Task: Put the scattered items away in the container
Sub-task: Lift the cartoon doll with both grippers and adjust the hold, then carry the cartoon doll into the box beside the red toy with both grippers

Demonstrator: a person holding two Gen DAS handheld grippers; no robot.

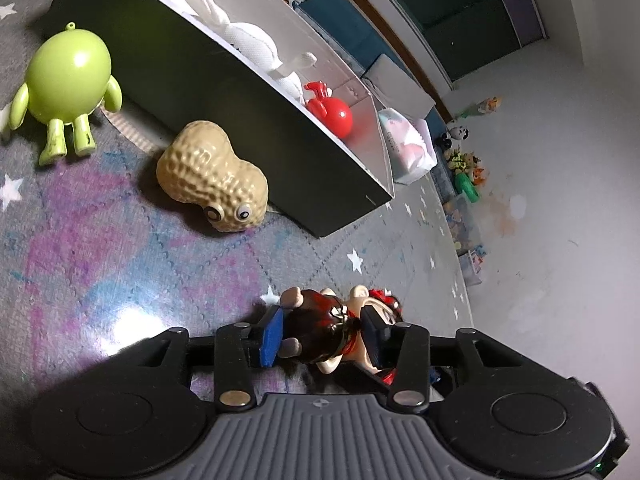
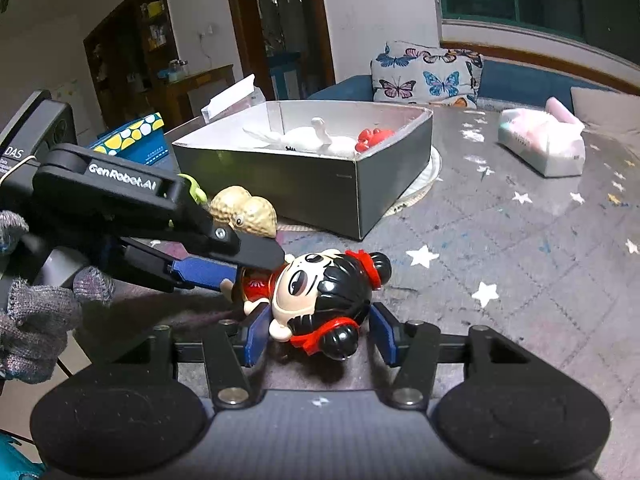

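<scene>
White "GenRobot.AI" on left gripper (image 2: 256,266)

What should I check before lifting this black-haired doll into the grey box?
1. Left gripper jaws flank the black-haired doll's red body: ok.
2. Right gripper jaws flank its head: ok.
3. Firm clamp on either: cannot tell.
4. Open grey box has free space beside the white plush rabbit and red ball toy: ok.
5. Tan peanut toy out of the path: cannot tell.
</scene>
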